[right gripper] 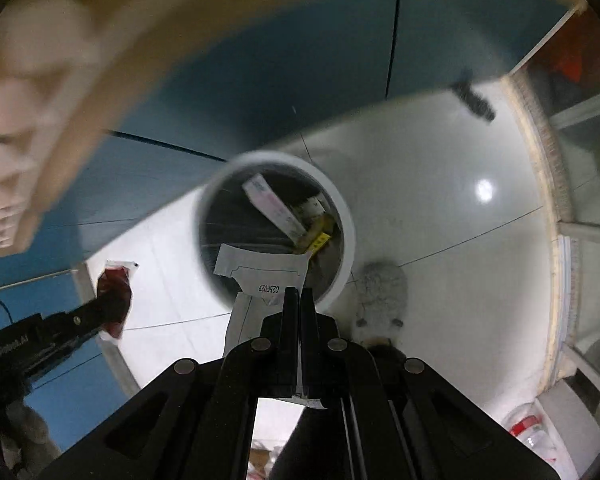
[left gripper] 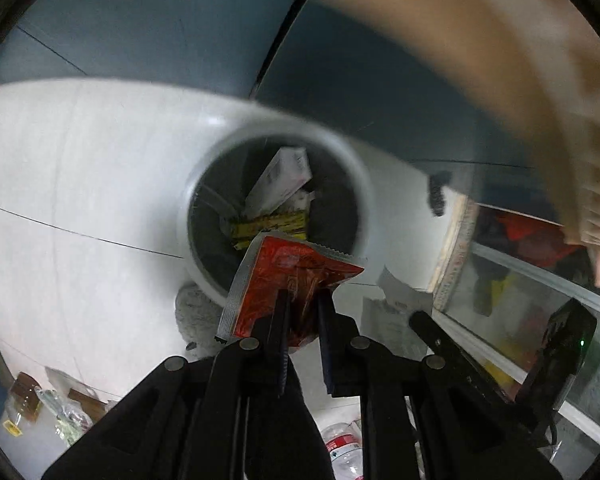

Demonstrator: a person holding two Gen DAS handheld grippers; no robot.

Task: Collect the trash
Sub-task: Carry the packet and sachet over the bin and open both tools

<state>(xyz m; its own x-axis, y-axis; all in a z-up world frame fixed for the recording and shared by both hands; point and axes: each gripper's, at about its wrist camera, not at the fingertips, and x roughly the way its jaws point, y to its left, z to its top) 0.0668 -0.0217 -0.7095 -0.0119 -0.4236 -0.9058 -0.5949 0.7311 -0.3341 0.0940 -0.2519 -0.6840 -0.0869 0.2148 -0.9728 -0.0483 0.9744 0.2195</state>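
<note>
My left gripper (left gripper: 304,300) is shut on a red foil sachet (left gripper: 292,276) and holds it just over the near rim of a white round trash bin (left gripper: 204,172). The bin holds a white box (left gripper: 280,180) and a yellow wrapper (left gripper: 272,226). My right gripper (right gripper: 300,294) is shut on a white paper scrap (right gripper: 260,268) printed "025F029", held over the near rim of the same bin (right gripper: 346,216). The left gripper with the red sachet (right gripper: 114,284) shows at the left of the right wrist view. The right gripper (left gripper: 424,320) shows at the right of the left wrist view.
The bin stands on a white tiled floor (left gripper: 80,180) against a blue wall (left gripper: 140,32). A grey fluffy thing (right gripper: 380,292) lies by the bin's base. A plastic bottle (left gripper: 342,452) and bagged items (left gripper: 60,412) lie nearer. A glass-fronted cabinet (left gripper: 532,288) stands right.
</note>
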